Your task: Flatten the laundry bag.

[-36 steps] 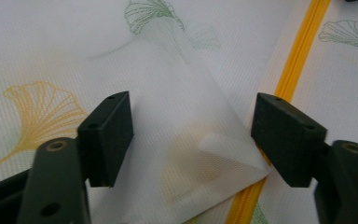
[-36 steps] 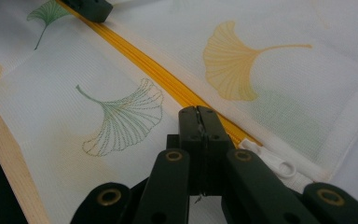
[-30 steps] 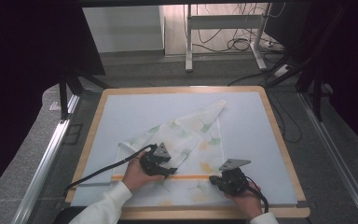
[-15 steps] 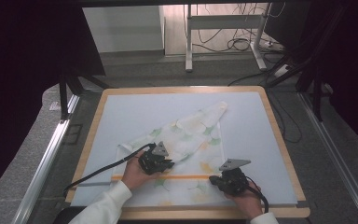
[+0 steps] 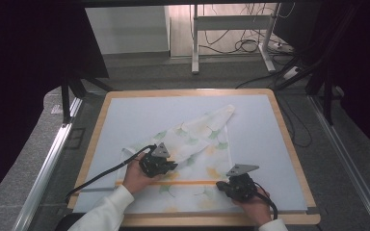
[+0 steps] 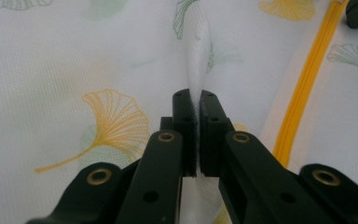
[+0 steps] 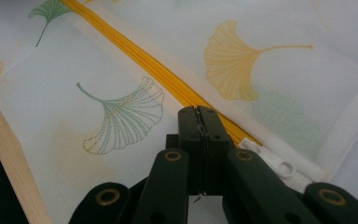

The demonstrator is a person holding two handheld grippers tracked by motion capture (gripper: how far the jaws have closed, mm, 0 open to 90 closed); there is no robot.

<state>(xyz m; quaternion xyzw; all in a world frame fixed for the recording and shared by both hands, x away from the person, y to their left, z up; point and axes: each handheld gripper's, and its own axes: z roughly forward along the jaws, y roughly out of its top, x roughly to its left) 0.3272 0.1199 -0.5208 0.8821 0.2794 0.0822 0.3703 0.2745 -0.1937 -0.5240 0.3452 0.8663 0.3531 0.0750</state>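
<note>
Desk (image 5: 279, 139) is carrying one pale blue mat framed in light wood, with grey floor and loose cables lying beyond its far edge. Mesh bag (image 5: 197, 139) is lying on the near half of the mat, one far corner stretching up toward the right; it is white, see-through netting printed with green and yellow ginkgo leaves. One yellow zipper (image 5: 183, 182) is running across the bag's near part, between the two hands. White zipper pull (image 7: 272, 161) is sitting at the zipper's end, just beside the right tongs, near the bag's bound corner.

Left tongs (image 6: 197, 100) are standing on the bag's left part, jaws having just been closing, now pinching a raised ridge of mesh between them; the fabric is bunching into a narrow fold ahead of the tips. Right tongs (image 7: 198, 114) are resting on the bag at its near right, jaws pressed together; whether they are catching any cloth or the zipper tape I cannot tell.

Count: one bag, one zipper, two tongs, two hands.
</note>
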